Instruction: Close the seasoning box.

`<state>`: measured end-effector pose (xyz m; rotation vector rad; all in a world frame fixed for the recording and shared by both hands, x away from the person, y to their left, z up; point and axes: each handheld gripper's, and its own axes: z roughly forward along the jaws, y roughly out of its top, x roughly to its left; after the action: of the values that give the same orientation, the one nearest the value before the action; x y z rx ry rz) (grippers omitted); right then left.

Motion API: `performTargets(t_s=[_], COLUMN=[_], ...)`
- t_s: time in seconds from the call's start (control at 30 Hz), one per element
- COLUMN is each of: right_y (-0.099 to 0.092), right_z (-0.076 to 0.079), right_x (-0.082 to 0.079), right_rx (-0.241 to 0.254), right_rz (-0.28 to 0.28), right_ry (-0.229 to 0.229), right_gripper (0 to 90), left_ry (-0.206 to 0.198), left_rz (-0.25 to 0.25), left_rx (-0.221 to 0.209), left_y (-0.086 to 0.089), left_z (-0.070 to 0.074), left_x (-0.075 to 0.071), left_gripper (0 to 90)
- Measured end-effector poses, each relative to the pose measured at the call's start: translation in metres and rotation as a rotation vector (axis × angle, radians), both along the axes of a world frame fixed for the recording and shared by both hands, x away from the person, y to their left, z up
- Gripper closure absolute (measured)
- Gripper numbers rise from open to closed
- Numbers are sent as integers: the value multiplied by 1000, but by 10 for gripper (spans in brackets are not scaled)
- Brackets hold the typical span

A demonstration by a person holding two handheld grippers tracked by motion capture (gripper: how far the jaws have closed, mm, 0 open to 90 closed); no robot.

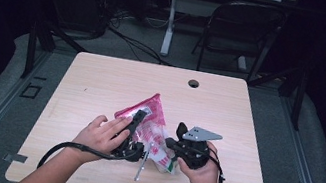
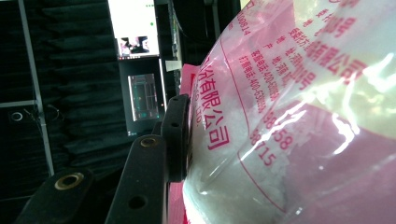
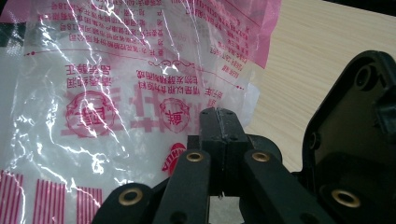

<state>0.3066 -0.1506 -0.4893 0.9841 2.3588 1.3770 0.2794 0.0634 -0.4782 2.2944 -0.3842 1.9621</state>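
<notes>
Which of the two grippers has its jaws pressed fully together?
The right gripper: its jaws meet at the bag's edge. The left gripper stays wider, one jaw against the bag's side.

The bag (image 2: pixel 299 121) has red Chinese writing on it. You can read "有限公司" and the numbers "400", "58" and "715". Round red stamps sit on the bag's other side, with mirrored writing.
</notes>
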Motion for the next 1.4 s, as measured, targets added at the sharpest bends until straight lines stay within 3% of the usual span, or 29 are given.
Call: performTargets(t_s=[0.43,0.6,0.83,1.1,1.4], right_y=[0,1,0,1,1], right_z=[0,-1,-1,-2,-2], right_x=[0,0,0,0,0], right_rx=[-2,-4,-1,-4,-4], right_rz=[-1,5,1,-3,-4], right_ry=[-1,1,2,3,2], right_gripper=[900,900,900,900,900], left_ry=[8,-8,14,12,13], left_rz=[6,-13,-3,-7,-10], left_rx=[3,29,77,121,130], left_y=[-1,-4,-5,-5,-5], left_z=[0,5,5,6,6], left_x=[0,-1,-1,-3,-3], left_gripper=[661,669,691,699,699])
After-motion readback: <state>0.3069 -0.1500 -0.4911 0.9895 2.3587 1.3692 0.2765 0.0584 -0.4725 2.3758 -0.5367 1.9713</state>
